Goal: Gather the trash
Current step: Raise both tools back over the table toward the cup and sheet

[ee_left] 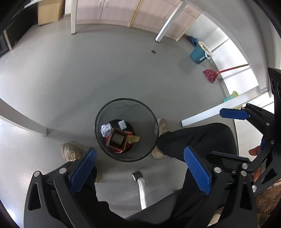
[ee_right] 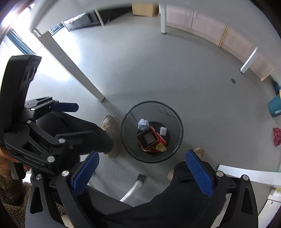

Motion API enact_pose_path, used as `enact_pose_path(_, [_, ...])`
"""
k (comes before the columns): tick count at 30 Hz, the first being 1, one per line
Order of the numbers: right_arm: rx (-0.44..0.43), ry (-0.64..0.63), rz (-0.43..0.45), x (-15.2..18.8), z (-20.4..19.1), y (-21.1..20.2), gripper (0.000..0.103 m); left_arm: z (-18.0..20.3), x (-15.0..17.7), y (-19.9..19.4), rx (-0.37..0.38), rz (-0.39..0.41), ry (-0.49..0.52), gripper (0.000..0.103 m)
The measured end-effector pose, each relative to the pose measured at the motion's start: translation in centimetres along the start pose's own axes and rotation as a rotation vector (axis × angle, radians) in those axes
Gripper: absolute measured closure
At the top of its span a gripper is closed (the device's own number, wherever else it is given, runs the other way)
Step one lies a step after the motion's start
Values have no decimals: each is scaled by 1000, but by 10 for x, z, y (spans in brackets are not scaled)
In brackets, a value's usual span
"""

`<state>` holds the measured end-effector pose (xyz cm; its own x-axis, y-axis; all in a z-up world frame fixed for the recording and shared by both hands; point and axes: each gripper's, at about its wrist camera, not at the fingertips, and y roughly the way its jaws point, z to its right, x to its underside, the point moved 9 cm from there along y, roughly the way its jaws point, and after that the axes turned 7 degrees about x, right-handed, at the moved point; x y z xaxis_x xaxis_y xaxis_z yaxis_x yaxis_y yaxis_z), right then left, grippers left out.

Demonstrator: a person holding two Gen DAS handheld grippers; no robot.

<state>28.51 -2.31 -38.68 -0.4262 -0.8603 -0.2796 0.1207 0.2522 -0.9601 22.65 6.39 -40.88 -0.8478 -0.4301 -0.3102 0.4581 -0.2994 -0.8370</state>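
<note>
Floor: I see a grey smooth floor [ee_left: 87,70] in a room with pale cabinets [ee_left: 119,10] along the far wall and white table legs [ee_left: 73,17] standing on it.
Bin: a black mesh waste bin [ee_left: 105,112] stands upright on the floor between the person's two shoes [ee_left: 71,153], directly below both of my grippers.
Trash in the bin: at the bottom lie a crumpled white paper ball [ee_left: 106,129], a brown open cardboard box [ee_left: 118,138] on top of a red wrapper [ee_left: 116,150], a small white block [ee_left: 122,124] and a yellowish crumpled piece [ee_left: 133,138]. The paper ball touches the box.
Left gripper: my left gripper [ee_left: 140,171] hangs above the bin; its blue pads [ee_left: 197,172] stand wide apart and nothing is between them.
Right gripper: my right gripper [ee_right: 143,174] also hangs above the bin, fingers spread apart and holding nothing. In the left view I see it from the side at the right edge.
Other things: a teal bucket [ee_left: 197,54] and a red mop [ee_left: 210,74] are near the far right wall, well apart from the bin. A white chair leg with a castor [ee_left: 137,175] is just beside the bin.
</note>
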Motion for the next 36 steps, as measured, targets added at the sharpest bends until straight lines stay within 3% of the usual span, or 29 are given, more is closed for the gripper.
enact_pose_path(12, [63,-15,159,-3,-5,-86,4,48,-7,-92,-50,210,137,5])
enact_pose_path(18, [90,-14,252,-9,-9,-125,4,73,-21,-136,-27,315,182,5])
enact_pose_path(23, [123,-50,324,-14,-7,-158,4,92,-27,-160,-81,351,280,5])
enact_pose_path(27, [130,-48,367,-20,2,-182,4,105,-34,-178,-24,382,321,5])
enact_pose_path(31, [138,-27,393,-33,17,-195,4,112,-49,-184,-18,417,361,5])
enact_pose_path(36, [87,-18,449,-47,32,-214,4,123,-80,-188,69,450,383,5])
